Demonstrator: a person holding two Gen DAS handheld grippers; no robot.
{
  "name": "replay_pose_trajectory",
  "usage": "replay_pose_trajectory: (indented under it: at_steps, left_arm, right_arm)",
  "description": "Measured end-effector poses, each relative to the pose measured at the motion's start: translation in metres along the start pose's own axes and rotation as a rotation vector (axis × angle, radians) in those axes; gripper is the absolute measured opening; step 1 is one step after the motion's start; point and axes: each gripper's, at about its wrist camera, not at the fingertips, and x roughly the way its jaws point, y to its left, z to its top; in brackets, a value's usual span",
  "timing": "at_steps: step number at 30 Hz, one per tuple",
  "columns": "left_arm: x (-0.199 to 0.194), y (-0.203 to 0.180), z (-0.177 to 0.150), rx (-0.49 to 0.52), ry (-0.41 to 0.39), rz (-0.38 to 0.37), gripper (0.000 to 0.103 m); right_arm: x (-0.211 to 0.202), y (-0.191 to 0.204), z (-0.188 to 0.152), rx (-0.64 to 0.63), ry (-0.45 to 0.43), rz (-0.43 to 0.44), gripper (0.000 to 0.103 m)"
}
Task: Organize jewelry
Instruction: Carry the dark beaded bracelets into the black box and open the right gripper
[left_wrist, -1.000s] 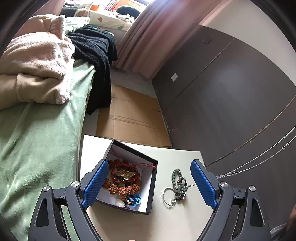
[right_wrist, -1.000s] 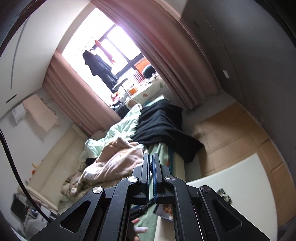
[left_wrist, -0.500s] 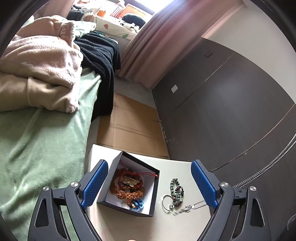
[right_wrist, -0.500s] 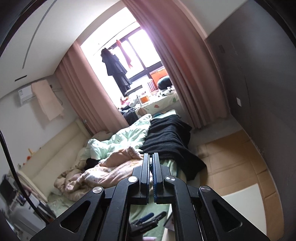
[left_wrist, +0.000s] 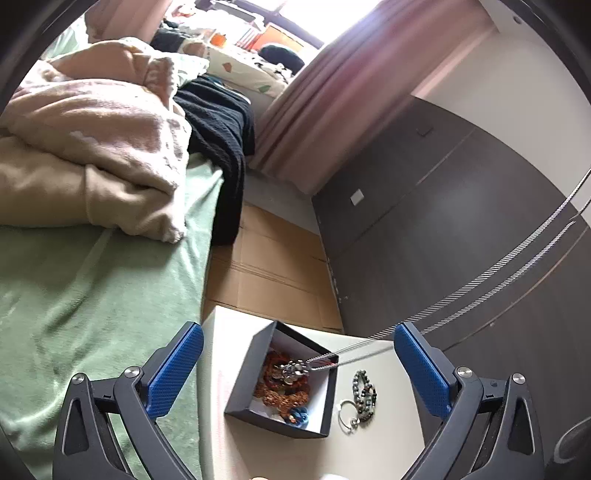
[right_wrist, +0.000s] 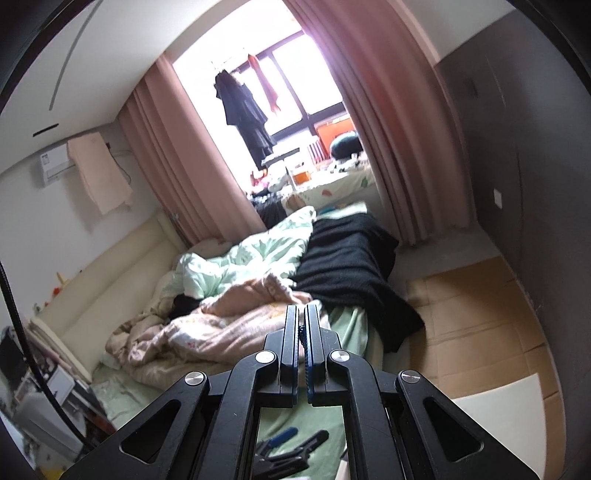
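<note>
In the left wrist view an open black box with a white lining stands on a white table and holds brown bead bracelets and a blue trinket. A silver chain necklace hangs from the upper right, its pendant over the box. A dark bead bracelet and a silver ring lie right of the box. My left gripper is open and empty above the box. My right gripper is raised, shut on the thin chain.
A bed with a green sheet, pink blankets and a black throw lies left of the table. Cardboard covers the floor beyond. A dark wardrobe stands to the right. The left gripper's fingers show under my right gripper.
The right gripper rose and carried the necklace from the table beside the bead bracelet to over the box. The left gripper rose and stayed open.
</note>
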Motion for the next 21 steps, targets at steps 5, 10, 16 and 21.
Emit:
replay_pose_trajectory:
  at_steps: [5, 10, 16, 21]
  left_arm:
    - [-0.003, 0.011, 0.005, -0.041, -0.016, 0.011, 0.103]
    - [-0.005, 0.018, 0.007, -0.059, -0.021, 0.019, 0.103]
    - [-0.004, 0.021, 0.007, -0.068, -0.017, 0.033, 0.103]
    - [-0.003, 0.023, 0.007, -0.072, -0.020, 0.037, 0.103]
  right_arm:
    - [0.043, -0.017, -0.028, 0.028, 0.091, 0.003, 0.004]
    - [0.076, -0.038, -0.055, 0.069, 0.162, 0.000, 0.004]
    - [0.097, -0.055, -0.077, 0.097, 0.204, 0.006, 0.004]
    - [0.114, -0.068, -0.097, 0.126, 0.244, 0.009, 0.004]
